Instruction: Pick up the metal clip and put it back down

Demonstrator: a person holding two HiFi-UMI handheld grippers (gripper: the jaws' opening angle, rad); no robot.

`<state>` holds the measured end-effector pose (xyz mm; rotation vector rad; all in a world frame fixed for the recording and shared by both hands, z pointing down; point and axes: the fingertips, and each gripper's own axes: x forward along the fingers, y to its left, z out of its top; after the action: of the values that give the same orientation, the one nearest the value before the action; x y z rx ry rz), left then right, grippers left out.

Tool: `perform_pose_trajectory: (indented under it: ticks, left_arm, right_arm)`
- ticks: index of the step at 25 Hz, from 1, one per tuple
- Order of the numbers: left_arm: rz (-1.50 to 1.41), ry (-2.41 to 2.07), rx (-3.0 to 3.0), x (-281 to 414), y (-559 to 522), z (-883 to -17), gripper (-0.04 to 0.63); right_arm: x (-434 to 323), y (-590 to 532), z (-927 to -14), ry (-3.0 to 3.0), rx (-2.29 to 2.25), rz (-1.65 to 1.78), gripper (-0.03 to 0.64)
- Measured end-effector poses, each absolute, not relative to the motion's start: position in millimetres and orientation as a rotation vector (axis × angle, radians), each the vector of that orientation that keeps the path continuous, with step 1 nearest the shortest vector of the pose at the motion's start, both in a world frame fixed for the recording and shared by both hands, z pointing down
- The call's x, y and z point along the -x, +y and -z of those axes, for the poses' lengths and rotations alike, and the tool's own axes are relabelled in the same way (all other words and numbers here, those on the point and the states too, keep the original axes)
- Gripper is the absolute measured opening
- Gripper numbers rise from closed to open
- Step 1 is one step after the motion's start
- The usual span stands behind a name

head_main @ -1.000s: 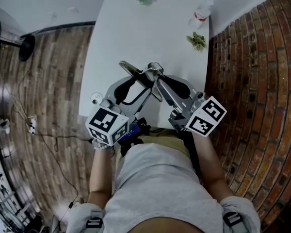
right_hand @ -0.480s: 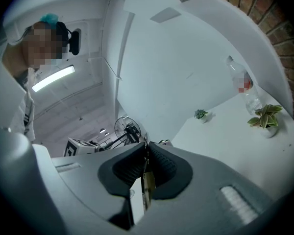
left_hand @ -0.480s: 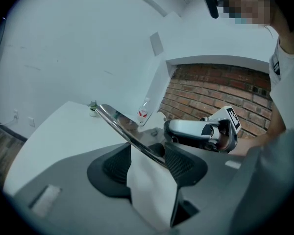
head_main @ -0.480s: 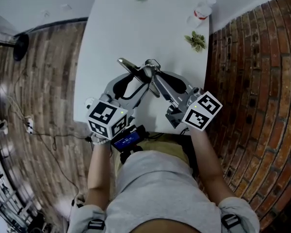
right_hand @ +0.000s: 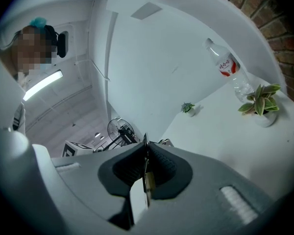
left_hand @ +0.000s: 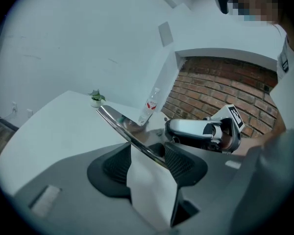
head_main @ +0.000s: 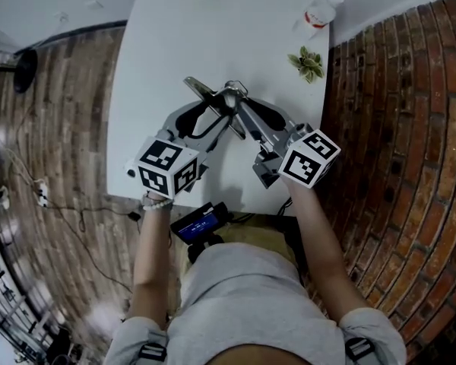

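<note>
While the metal clip [head_main: 203,90] hangs over the table [head_main: 159,52], edge-pinched in the right gripper's [right_hand: 146,153] nearly pressed jaws and spanning the left gripper's [left_hand: 148,150] wide-spread jaws, uneven lowering could twist it loose.

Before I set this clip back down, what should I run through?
1. Grip of the right gripper on the metal clip, jaws shut on its thin edge: ok.
2. Grip of the left gripper, jaws closed on the clip's long blade: ok.
3. The table is bare below the clip: ok.
4. The bottle and potted plant stand well apart from the clip, near the far edge: ok.
5. Clip touching the table: cannot tell.
</note>
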<state>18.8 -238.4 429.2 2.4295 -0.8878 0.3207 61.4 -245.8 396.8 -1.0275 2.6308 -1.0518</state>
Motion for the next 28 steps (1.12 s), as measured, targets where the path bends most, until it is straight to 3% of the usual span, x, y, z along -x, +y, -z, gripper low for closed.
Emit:
perform_pose_trajectory:
  ticks: [14, 28]
  left_arm:
    - [-0.382, -0.892, -2.315, -19, -272, -479, 0.224]
    - [-0.343, -1.046, -2.313, 8, -263, -464, 0.128]
  right_arm:
    - [-63, -283, -444, 2.574, 1.155, 1.187, 0.025]
    - [-57, -315, -490, 2.595, 1.279, 1.313, 0.025]
